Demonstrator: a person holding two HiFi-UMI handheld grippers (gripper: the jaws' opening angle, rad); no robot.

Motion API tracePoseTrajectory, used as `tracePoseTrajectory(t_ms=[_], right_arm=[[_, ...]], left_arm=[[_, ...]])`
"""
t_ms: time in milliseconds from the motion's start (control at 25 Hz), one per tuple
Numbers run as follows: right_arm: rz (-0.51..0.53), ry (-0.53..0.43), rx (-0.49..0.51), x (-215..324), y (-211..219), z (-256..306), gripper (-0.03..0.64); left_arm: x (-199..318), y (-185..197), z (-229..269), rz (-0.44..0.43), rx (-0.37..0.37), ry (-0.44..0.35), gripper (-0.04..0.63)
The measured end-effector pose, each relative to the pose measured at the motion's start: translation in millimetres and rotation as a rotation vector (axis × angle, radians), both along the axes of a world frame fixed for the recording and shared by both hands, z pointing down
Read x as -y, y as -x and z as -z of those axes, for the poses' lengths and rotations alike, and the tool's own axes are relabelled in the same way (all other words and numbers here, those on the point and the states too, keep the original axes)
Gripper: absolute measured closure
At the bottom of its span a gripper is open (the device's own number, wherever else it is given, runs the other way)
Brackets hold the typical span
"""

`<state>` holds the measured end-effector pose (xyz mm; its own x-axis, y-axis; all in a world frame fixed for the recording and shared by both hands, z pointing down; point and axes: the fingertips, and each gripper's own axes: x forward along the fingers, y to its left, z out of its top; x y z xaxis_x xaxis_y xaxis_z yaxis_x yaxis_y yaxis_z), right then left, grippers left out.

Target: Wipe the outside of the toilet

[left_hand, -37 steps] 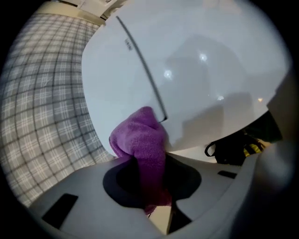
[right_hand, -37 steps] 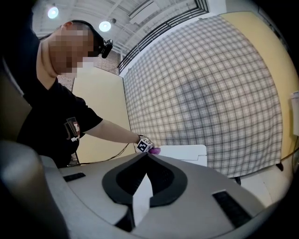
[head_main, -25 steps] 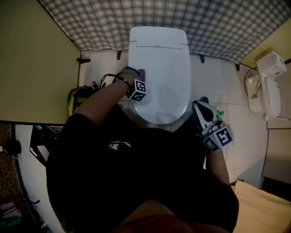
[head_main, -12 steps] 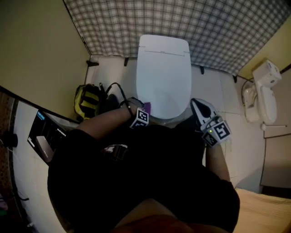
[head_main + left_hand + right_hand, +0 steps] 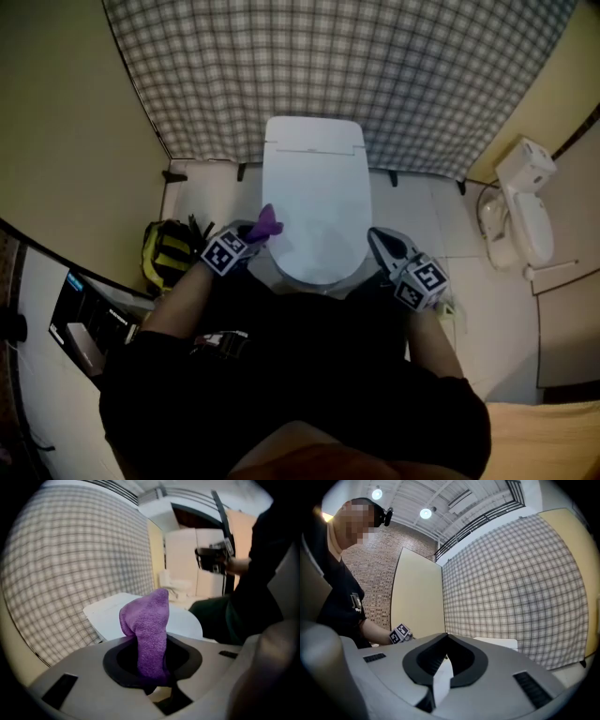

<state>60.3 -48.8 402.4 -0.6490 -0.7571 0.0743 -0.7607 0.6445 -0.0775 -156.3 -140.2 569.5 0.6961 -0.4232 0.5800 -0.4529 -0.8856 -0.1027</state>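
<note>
The white toilet [image 5: 317,202] stands with its lid down against the plaid wall. My left gripper [image 5: 259,230] is off the bowl's front left edge, shut on a purple cloth [image 5: 267,222] that sticks up out of the jaws. In the left gripper view the cloth [image 5: 148,629] stands upright between the jaws, with the toilet lid [image 5: 111,612] behind it. My right gripper [image 5: 383,246] hovers at the bowl's front right, jaws shut and nothing in them. Its view shows the closed tips [image 5: 445,638] and the toilet's top [image 5: 499,642] beyond.
A yellow and black bag [image 5: 167,253] with cables lies on the floor left of the toilet. A white fixture [image 5: 518,204] hangs on the right wall. Yellow partitions [image 5: 66,122] close in both sides. A box [image 5: 77,328] sits at lower left.
My left gripper has left the lid's left side, come down round the front and now holds the cloth upright off the bowl. The head has pulled back. The right gripper has barely moved.
</note>
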Motion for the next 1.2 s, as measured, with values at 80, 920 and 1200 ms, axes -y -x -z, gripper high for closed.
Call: tracePoseTrajectory(t_ms=[80,920,1200], right_arm=[[-0.020,0.023,0.029,16,-6,-9,0.611],[-0.040,0.142,-0.006,62,3,-65,0.611],[-0.066,0.100,-0.004,63,-25,-54,0.611]], left_arm=[[4,2,8,0.056,-0.188,0.030,0.497],[6,13,20,0.091,-0.416,0.083,0.497],[54,15,34,0.152,-0.396,0.010,0.497]])
